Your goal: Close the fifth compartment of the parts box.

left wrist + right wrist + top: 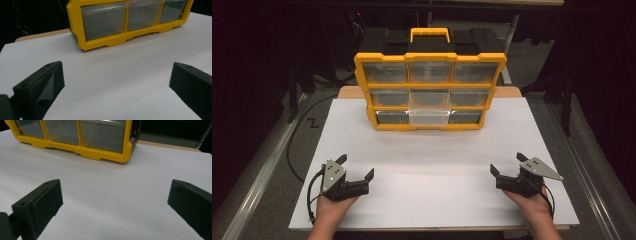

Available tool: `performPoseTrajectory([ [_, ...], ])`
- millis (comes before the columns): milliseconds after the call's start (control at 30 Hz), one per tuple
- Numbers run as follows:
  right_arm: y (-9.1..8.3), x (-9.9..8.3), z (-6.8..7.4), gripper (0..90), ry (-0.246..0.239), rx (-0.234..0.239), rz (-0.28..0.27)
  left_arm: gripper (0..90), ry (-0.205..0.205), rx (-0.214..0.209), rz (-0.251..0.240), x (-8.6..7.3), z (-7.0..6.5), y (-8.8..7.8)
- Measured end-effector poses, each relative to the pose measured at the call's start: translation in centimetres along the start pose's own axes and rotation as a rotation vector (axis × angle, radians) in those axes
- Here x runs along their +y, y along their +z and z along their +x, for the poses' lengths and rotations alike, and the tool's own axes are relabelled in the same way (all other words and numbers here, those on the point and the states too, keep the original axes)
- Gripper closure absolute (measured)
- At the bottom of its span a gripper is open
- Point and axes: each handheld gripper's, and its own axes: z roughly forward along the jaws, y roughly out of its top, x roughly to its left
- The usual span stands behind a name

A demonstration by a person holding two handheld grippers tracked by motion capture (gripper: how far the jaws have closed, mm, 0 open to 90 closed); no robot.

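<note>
The person's left hand [329, 212] is coming in from the bottom edge of the high view, gripping the left tool [357, 166] from behind. The right hand [537, 210] is doing the same with the right tool [508, 163], well apart from the left. Both tools are pointing forward and slightly inward, lying low over the tabletop [432, 190]. Each is standing with its jaws spread wide and holding nothing between them.
</note>
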Motion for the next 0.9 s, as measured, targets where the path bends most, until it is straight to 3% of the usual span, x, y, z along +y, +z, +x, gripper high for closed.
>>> performPoseTrajectory([
  [500,0.4,0.0,0.2,1.2,-0.018,-0.002,-0.002,0.6,-0.006,0.000,0.007,-0.1,0.2,0.1],
  [767,1.4,0.2,1.0,1.2,-0.053,0.016,0.009,0.3,-0.001,-0.005,0.013,-0.1,0.2,0.2],
  [900,2.1,0.4,1.3,1.2,-0.054,0.019,0.008,0.3,-0.020,-0.002,0.001,-0.1,0.4,0.4],
])
